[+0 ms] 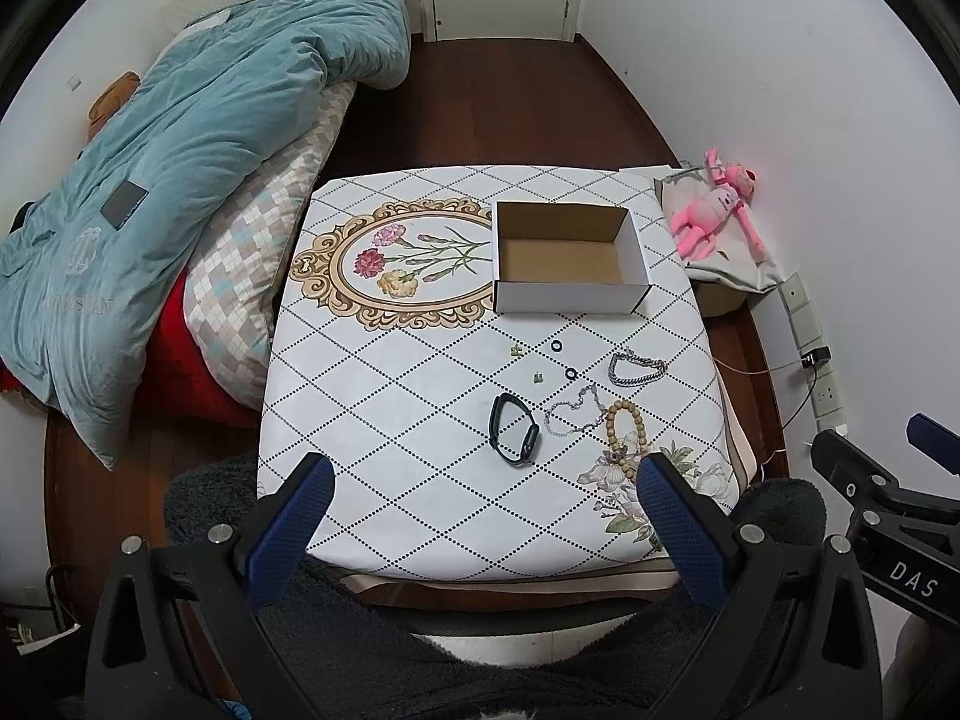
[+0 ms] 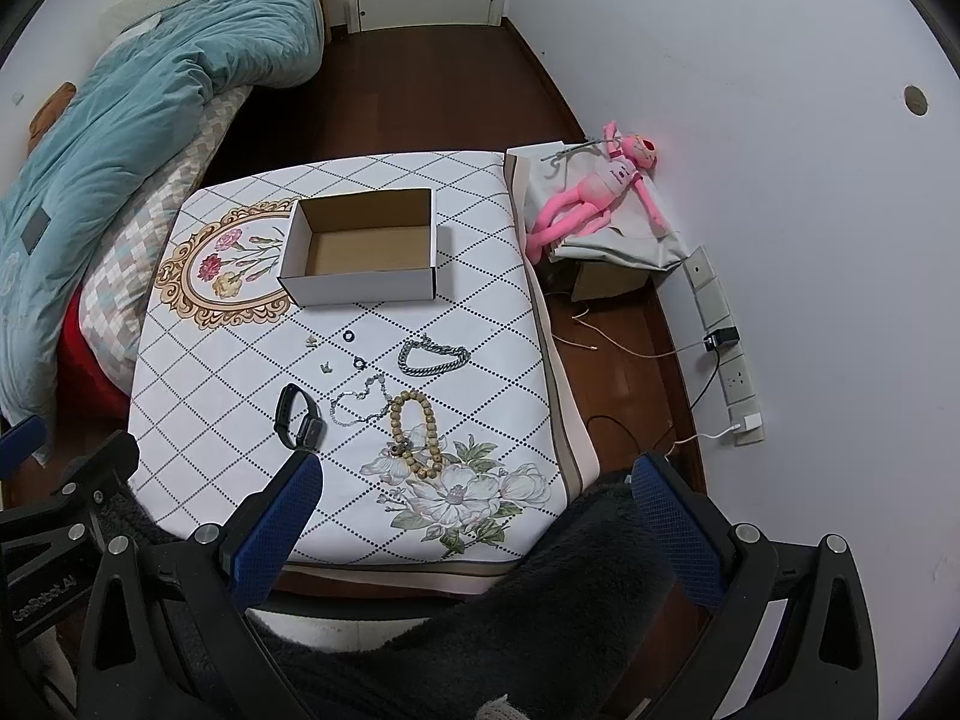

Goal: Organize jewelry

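While both grippers gape, box [image 1: 570, 252] seemingly empty

One box [image 1: 570, 252], three bracelets [image 1: 637, 367], one watch [image 1: 513, 429], two rings [image 1: 557, 346], seemingly two earrings [image 1: 516, 351].

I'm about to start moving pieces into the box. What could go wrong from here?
1. The thin chain lies against the wooden bead bracelet; lifting one may drag the other.
2. The two small earrings and black rings are tiny for the wide open left hand-held gripper and right hand-held gripper; they could slip out.
3. The box looks light; a bump might shift it.
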`<control>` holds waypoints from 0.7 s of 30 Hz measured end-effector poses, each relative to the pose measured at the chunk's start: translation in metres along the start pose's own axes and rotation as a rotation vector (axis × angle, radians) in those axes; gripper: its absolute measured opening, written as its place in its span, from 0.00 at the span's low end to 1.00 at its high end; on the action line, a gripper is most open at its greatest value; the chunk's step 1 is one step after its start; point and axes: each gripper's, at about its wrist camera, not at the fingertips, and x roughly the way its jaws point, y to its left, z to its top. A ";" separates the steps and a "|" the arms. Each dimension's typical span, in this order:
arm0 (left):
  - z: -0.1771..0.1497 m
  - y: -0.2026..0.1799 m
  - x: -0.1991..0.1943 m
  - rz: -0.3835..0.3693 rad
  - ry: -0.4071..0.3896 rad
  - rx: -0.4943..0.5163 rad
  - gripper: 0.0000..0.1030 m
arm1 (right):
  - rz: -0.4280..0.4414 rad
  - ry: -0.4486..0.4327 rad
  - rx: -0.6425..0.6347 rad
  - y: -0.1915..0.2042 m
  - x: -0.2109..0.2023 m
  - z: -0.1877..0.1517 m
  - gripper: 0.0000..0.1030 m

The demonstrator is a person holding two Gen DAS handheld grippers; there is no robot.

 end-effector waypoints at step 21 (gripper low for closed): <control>0.004 0.007 -0.008 -0.009 -0.022 -0.019 1.00 | -0.011 -0.010 -0.012 0.001 -0.006 0.006 1.00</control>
